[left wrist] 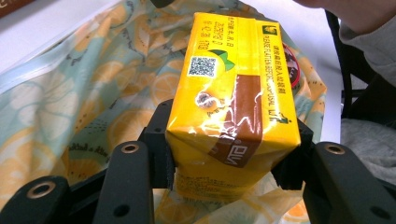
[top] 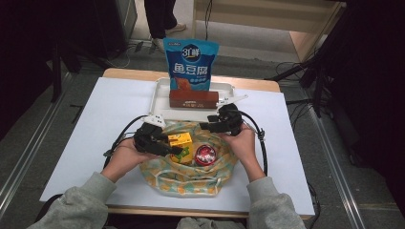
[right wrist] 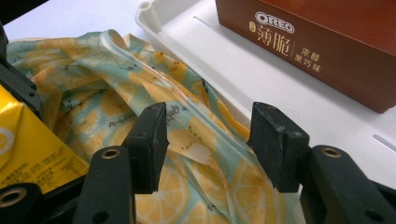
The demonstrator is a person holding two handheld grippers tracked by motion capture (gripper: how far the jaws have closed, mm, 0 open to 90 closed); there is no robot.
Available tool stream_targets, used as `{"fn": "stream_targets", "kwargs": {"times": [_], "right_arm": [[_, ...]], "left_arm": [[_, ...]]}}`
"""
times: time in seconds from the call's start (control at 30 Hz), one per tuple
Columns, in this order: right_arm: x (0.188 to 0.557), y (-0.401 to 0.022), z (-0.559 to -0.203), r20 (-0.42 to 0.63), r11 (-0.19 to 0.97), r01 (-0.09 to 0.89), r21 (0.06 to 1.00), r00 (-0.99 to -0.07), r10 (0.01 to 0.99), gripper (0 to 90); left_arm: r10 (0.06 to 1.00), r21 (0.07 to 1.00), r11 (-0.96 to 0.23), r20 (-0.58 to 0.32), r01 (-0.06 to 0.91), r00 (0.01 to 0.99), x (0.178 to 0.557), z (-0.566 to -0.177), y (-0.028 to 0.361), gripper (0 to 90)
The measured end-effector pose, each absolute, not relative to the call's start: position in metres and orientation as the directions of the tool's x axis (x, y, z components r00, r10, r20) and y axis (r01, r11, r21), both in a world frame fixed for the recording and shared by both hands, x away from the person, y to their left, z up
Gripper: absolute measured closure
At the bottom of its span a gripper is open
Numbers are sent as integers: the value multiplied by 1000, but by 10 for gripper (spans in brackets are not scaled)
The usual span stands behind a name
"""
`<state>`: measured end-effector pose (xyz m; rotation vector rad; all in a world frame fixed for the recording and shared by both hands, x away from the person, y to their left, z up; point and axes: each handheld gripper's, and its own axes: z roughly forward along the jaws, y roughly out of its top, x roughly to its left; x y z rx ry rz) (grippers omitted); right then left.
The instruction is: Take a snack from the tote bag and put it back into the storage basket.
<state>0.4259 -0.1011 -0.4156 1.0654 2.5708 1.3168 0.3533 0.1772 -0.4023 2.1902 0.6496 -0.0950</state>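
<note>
A yellow drink carton [top: 180, 142] [left wrist: 233, 102] hangs over the mouth of a lemon-print cloth bag [top: 191, 179] [left wrist: 93, 93], and my left gripper [top: 177, 149] [left wrist: 229, 154] is shut on its lower sides, the foil dented at the pads. A red round tin [top: 205, 155] [left wrist: 292, 65] lies inside the bag beside the carton. My right gripper [top: 210, 126] [right wrist: 208, 140] stands open at the bag's far rim [right wrist: 187, 116]; the fabric runs between its pads without being pressed. A corner of the carton [right wrist: 28, 149] appears at the left of the right gripper view.
A white tray [top: 160, 102] [right wrist: 224, 60] sits just beyond the bag, holding a brown Oreo box [top: 193, 99] [right wrist: 317, 51] and an upright blue snack bag [top: 191, 64]. The white table sheet [top: 110, 109] spreads to both sides. A person's legs stand beyond the table.
</note>
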Motion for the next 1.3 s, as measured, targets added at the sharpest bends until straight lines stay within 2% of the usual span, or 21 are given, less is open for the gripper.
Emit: {"fn": "stream_targets", "kwargs": {"times": [1.3], "right_arm": [[411,-103,-408,231,411,522,747,-784,576,463]], "left_arm": [[479,698,-469,-314,541,820,364,-370,206,519]]}}
